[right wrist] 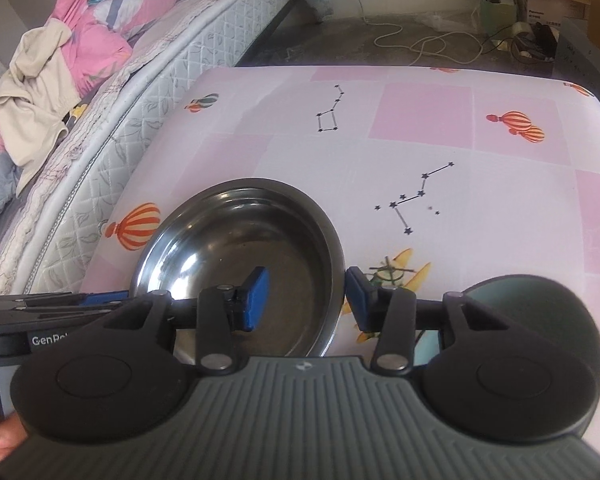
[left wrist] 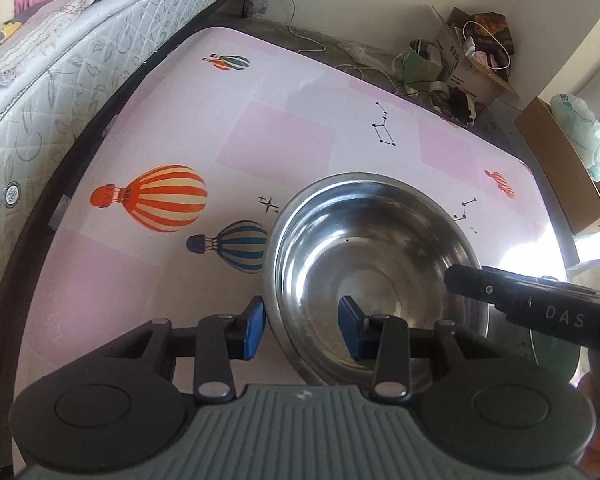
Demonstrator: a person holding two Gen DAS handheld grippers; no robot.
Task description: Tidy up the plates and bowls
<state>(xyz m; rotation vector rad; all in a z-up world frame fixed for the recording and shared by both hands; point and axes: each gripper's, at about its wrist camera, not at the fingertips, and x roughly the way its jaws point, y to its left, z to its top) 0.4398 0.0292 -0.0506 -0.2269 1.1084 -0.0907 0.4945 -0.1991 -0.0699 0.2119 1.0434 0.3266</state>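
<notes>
A steel bowl (left wrist: 372,256) stands upright and empty on the pink balloon-print table (left wrist: 276,128). My left gripper (left wrist: 302,330) straddles the bowl's left rim, one blue pad (left wrist: 254,332) outside and the other inside, neither pressing. In the right wrist view the same bowl (right wrist: 244,248) has its right rim between the pads of my right gripper (right wrist: 306,300), which is open too; its outer pad (right wrist: 358,300) sits close to the rim. The right gripper's black finger (left wrist: 472,284) reaches over the bowl's right edge in the left view.
A dark green round dish (right wrist: 540,296) lies on the table (right wrist: 420,120) just right of the bowl, partly under my right gripper. A mattress (left wrist: 60,80) runs along the table's left side. Cardboard boxes (left wrist: 476,64) and cables clutter the floor behind.
</notes>
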